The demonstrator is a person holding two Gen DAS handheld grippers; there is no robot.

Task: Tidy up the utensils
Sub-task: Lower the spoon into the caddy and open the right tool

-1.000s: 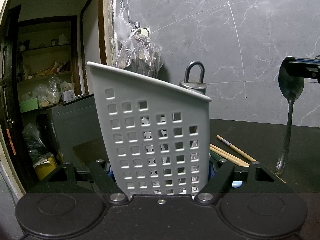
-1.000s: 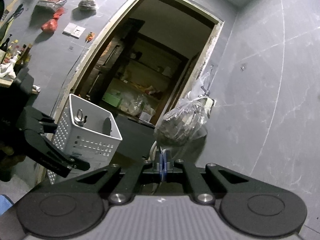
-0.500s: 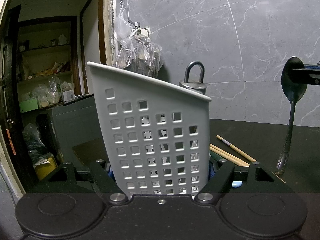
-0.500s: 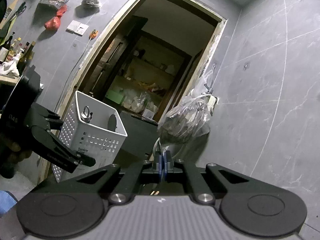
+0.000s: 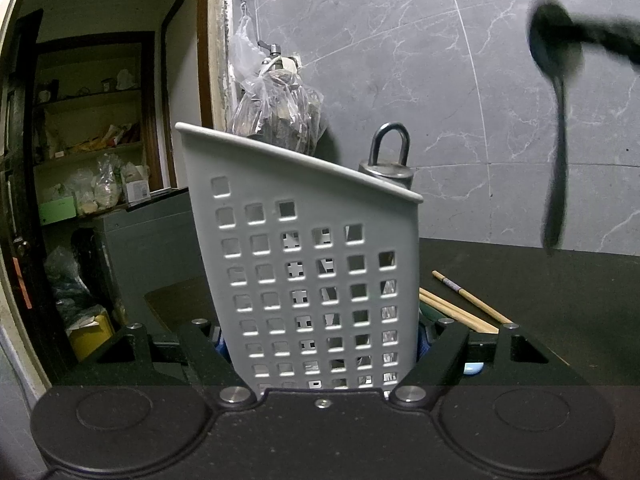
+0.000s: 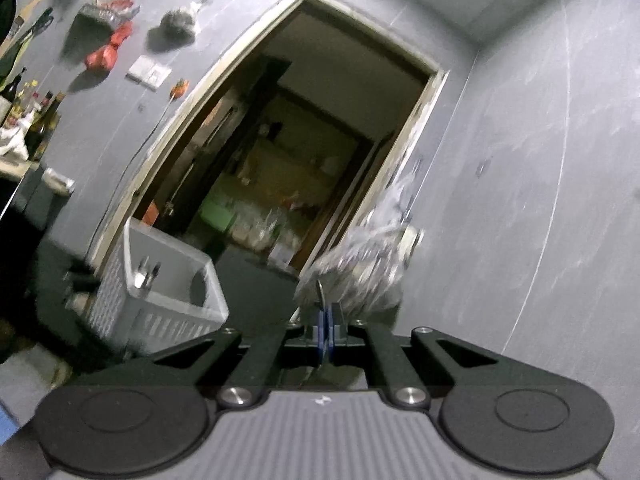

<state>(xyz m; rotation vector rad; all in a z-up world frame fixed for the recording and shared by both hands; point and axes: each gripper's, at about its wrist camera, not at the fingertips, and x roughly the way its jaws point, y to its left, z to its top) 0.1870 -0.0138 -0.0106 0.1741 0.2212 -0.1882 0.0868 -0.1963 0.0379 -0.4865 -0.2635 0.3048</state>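
A white perforated utensil basket (image 5: 312, 272) stands tilted on the dark table, and my left gripper (image 5: 320, 344) is shut on its lower sides. A metal piece with a loop handle (image 5: 390, 160) sticks up behind its rim. High at the right a metal spoon (image 5: 558, 120) hangs bowl-up and blurred, with my right gripper (image 5: 560, 36) shut on the bowl. In the right wrist view the right gripper (image 6: 326, 332) has its blue pads pressed on the spoon's thin edge (image 6: 320, 292). There the basket (image 6: 168, 308) lies lower left, its mouth showing.
Wooden chopsticks (image 5: 460, 308) lie on the dark table (image 5: 560, 300) to the right of the basket. A full plastic bag (image 5: 276, 112) hangs from a tap on the grey marble wall behind. An open doorway (image 6: 288, 168) leads to a storeroom with shelves.
The spoon and right gripper have risen and drifted slightly left, toward the basket, in the left wrist view. The right wrist view now blurs with motion. The basket and left gripper have kept still.
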